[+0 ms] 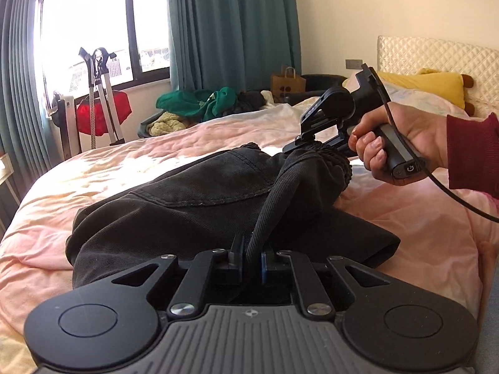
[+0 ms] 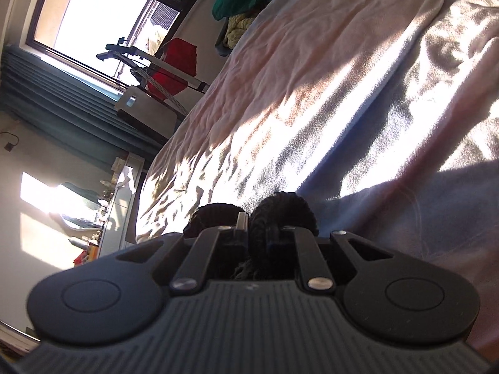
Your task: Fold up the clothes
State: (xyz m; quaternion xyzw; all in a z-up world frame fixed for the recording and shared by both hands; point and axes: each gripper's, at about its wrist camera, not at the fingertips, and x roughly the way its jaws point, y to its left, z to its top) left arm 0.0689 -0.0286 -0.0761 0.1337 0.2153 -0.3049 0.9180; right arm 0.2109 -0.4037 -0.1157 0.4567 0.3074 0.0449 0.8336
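A pair of black trousers [image 1: 187, 193] lies crumpled on the pink bedsheet [image 1: 124, 162]. Its ribbed elastic waistband [image 1: 271, 205] is stretched up between both grippers. My left gripper [image 1: 251, 249] is shut on the near end of that band. In the left wrist view a hand in a dark red sleeve [image 1: 471, 155] holds my right gripper [image 1: 301, 146], which is shut on the far bunched part of the waistband. In the tilted right wrist view, the right gripper [image 2: 249, 224] pinches the black ribbed band [image 2: 280, 208] above the sunlit sheet [image 2: 312, 93].
A pile of green and yellow clothes [image 1: 199, 101] lies beyond the bed's far edge, with a brown paper bag [image 1: 287, 82] beside it. A yellow pillow [image 1: 436, 84] and a quilted headboard [image 1: 436, 53] are at the right. A garment stand with a red cloth [image 1: 103, 115] is by the window.
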